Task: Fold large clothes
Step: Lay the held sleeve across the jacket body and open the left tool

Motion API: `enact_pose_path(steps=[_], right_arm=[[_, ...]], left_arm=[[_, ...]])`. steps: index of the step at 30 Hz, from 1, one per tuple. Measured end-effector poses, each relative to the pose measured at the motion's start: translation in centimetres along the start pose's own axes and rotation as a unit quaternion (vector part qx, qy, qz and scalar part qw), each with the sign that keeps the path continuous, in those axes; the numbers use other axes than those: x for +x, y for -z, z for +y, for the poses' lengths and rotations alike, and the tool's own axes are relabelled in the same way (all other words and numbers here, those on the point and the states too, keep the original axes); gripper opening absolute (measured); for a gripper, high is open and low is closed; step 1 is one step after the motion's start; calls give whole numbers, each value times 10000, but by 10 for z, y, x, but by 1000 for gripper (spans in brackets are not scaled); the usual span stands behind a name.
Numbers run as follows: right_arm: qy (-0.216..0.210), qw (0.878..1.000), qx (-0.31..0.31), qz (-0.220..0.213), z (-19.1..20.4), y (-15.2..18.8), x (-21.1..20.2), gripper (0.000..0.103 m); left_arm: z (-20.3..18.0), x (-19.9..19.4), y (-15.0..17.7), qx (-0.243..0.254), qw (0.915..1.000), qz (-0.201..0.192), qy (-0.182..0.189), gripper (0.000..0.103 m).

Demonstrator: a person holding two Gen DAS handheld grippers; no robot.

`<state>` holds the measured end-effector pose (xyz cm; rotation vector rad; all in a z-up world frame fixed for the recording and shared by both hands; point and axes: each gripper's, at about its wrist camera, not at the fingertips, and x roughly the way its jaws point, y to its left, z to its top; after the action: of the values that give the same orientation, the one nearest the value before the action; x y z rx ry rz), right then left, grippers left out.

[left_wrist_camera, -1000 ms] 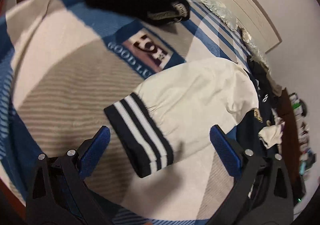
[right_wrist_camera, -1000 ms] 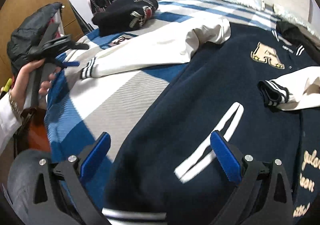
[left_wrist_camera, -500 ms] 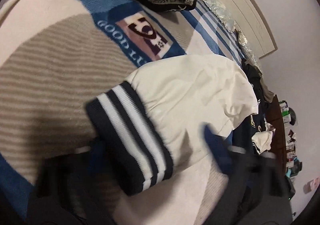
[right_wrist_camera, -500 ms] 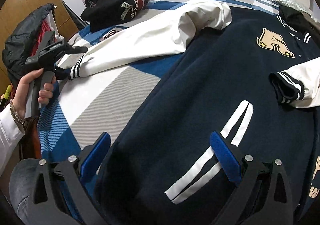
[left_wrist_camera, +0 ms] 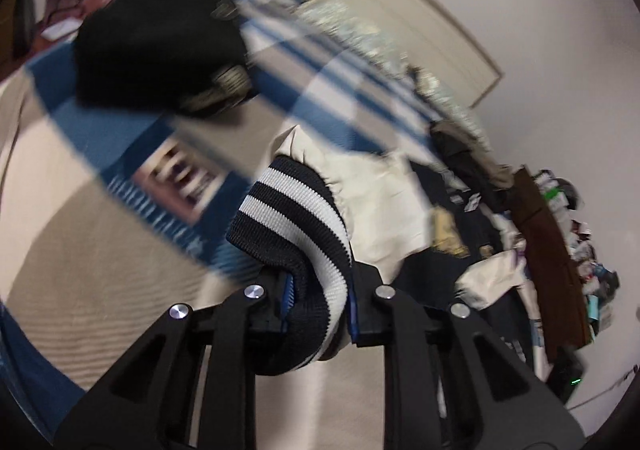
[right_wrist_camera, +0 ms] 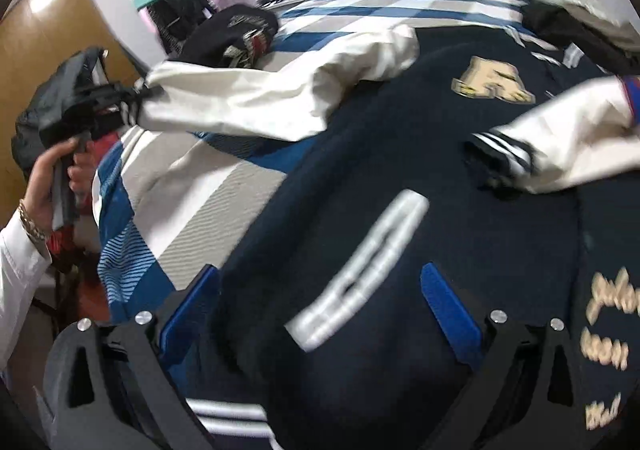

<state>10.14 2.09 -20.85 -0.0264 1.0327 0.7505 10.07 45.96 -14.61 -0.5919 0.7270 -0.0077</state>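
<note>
The left gripper (left_wrist_camera: 320, 300) is clamped on the striped cuff (left_wrist_camera: 292, 218) of the jacket's cream sleeve (right_wrist_camera: 256, 98), which is lifted off the bedspread (left_wrist_camera: 100, 258). The right gripper (right_wrist_camera: 320, 314) is held with its jaws apart above the navy jacket (right_wrist_camera: 400, 154), which is spread across the bed. The other sleeve (right_wrist_camera: 568, 138) is laid across the jacket's front, beside a tan letter patch (right_wrist_camera: 492, 84). A black garment (left_wrist_camera: 156, 46) is heaped farther up the bedspread. The left hand (right_wrist_camera: 52, 178) is seen at the bed's edge.
</note>
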Motion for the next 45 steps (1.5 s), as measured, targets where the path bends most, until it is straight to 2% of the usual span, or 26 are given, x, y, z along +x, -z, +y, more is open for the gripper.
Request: enact_pose_path(steps=[3, 6, 9, 15, 20, 21, 23, 27, 30, 33, 35, 37, 39, 42, 45], right_arm=[[198, 9993, 322, 55, -32, 18, -15, 98], [315, 9970, 697, 82, -61, 32, -26, 98], [191, 9959, 879, -79, -82, 43, -40, 98], [44, 9956, 910, -226, -90, 49, -62, 98], [8, 9939, 962, -544, -99, 57, -84, 98], [29, 9935, 996, -547, -103, 60, -85, 98], [31, 9927, 1120, -457, -117, 68, -79, 98], [-53, 9883, 1508, -220, -141, 85, -65, 98], [-178, 9876, 1488, -476, -145, 86, -77, 98], [-424, 9861, 1398, -797, -144, 71, -91, 98], [-636, 9872, 1282, -702, -144, 53, -86, 98], [-934, 9861, 1214, -643, -147, 28, -79, 98], [-1145, 9843, 1196, -614, -153, 5, -73, 98], [-1073, 9867, 1064, -590, -162, -35, -65, 98], [-1150, 9867, 1112, -280, -168, -82, -44, 98]], left_arm=[[-42, -7, -17, 291, 9994, -139, 105, 20], [-91, -8, -31, 574, 9975, -203, 370, 20], [-148, -4, -44, 943, 9938, -219, 548, 19], [-235, 3, -59, 1424, 9857, -291, 858, 19], [-316, 16, -70, 1837, 9756, -201, 1185, 19], [-329, 21, -70, 1910, 9735, -147, 1252, 12], [-362, 39, -67, 2101, 9689, 54, 1307, 11], [-401, 90, -43, 2315, 9624, 481, 1340, 11], [-411, 115, -19, 2482, 9581, 667, 1262, 11], [-406, 129, 5, 2432, 9567, 845, 1357, 11], [-397, 129, 16, 2420, 9575, 864, 1309, 21], [-384, 125, 25, 2403, 9578, 896, 1296, 64], [-370, 117, 33, 2388, 9593, 825, 1261, 80], [-346, 108, 48, 2450, 9595, 876, 1080, 89], [-322, 102, 73, 2650, 9578, 867, 705, 92]])
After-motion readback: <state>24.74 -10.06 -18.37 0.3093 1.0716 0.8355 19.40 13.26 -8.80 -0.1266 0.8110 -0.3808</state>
